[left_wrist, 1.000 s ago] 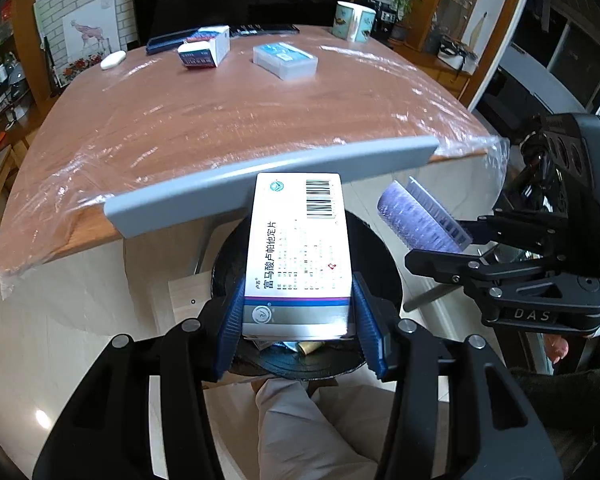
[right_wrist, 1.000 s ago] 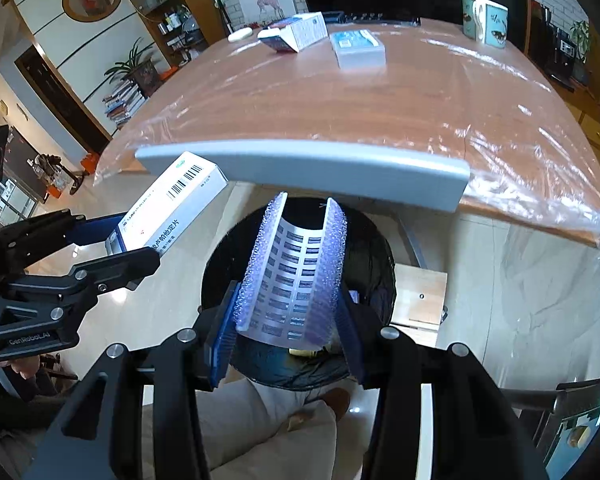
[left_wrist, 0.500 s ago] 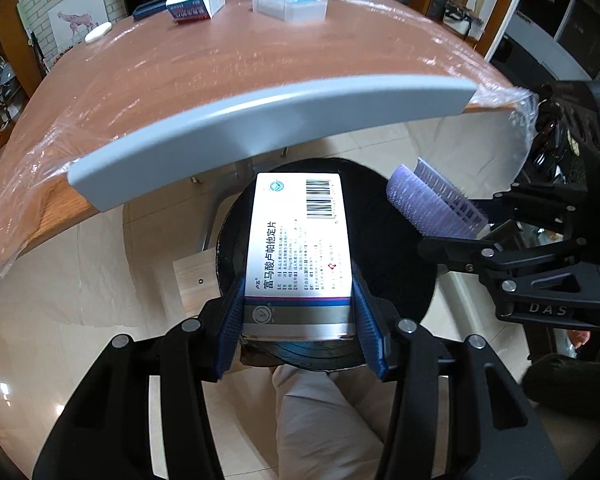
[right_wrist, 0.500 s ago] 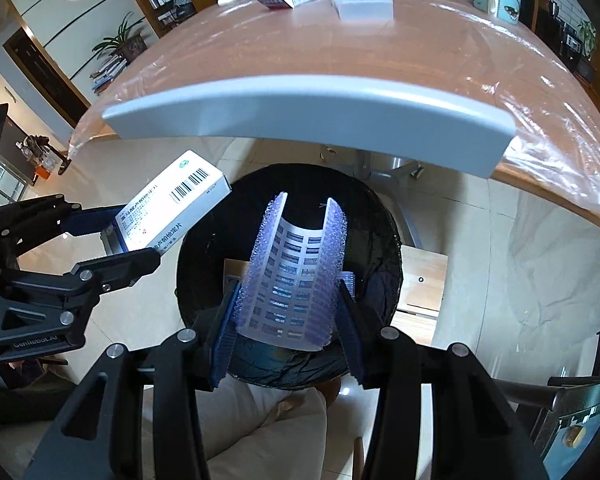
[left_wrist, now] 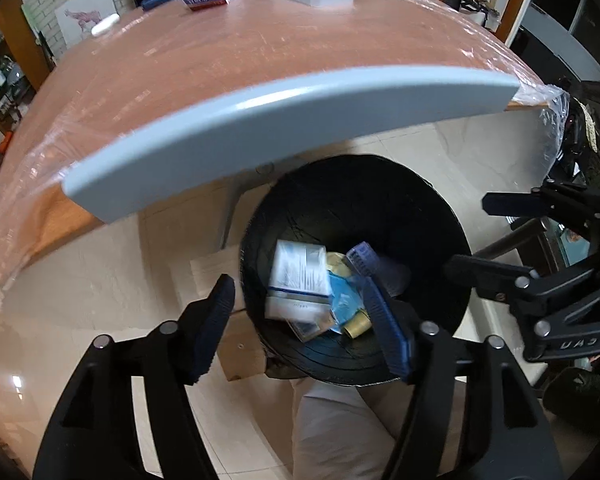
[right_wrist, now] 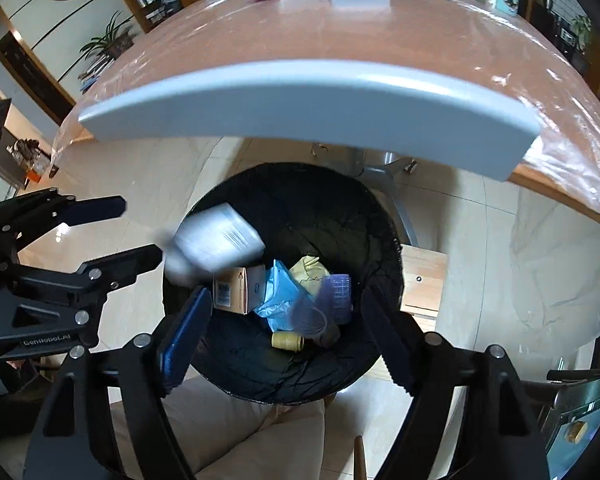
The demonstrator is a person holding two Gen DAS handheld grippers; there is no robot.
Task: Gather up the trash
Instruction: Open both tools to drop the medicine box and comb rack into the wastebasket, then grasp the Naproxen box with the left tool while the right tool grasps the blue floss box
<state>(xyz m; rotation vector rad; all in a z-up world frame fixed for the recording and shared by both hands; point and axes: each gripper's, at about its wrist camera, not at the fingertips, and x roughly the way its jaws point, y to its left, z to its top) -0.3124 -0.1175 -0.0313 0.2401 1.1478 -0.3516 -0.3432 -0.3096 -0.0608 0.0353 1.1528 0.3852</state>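
Left wrist view: left gripper (left_wrist: 300, 320) jaws have just been opened, nothing between them; white medicine box (left_wrist: 298, 284) is seen dropped into the black bin (left_wrist: 440, 216).

Right wrist view: right gripper (right_wrist: 286, 330) likewise just opened, empty; purple blister sheet (right_wrist: 336, 294) is released into the bin. Both items are judged disposed.

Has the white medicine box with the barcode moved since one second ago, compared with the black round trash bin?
Yes. The white medicine box has dropped out of the left gripper, whose jaws have just been opening, down into the black round trash bin.
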